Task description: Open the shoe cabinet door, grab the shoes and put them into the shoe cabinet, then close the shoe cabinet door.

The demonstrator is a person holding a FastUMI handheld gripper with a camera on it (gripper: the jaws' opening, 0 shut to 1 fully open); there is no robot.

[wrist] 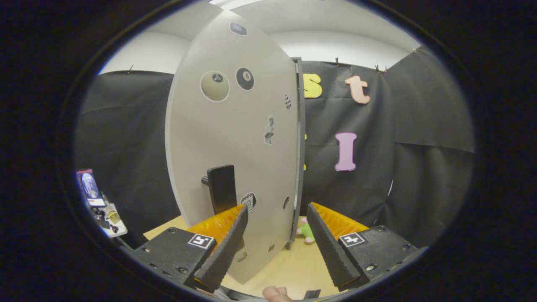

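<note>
Facing cabinet door (235, 138) w/ handle (222, 188), gripper (277, 218) spread, toy (307, 233) beyond.

Gripper view: fisheye riding on gripper (277, 235), low over wooden tabletop (289, 264), facing forward along both fingers, spread apart. Very near grey cabinet door (235, 138), seen almost edge-on just ahead of fingers. Black booth wall (411, 147) beyond, ceiling above.

A recording booth, not a home: black cloth wall (419, 138) clipped up at 12 o'clock, pale worktop (289, 264) at 6 o'clock, sticker-covered cabinet door (235, 138).
</note>
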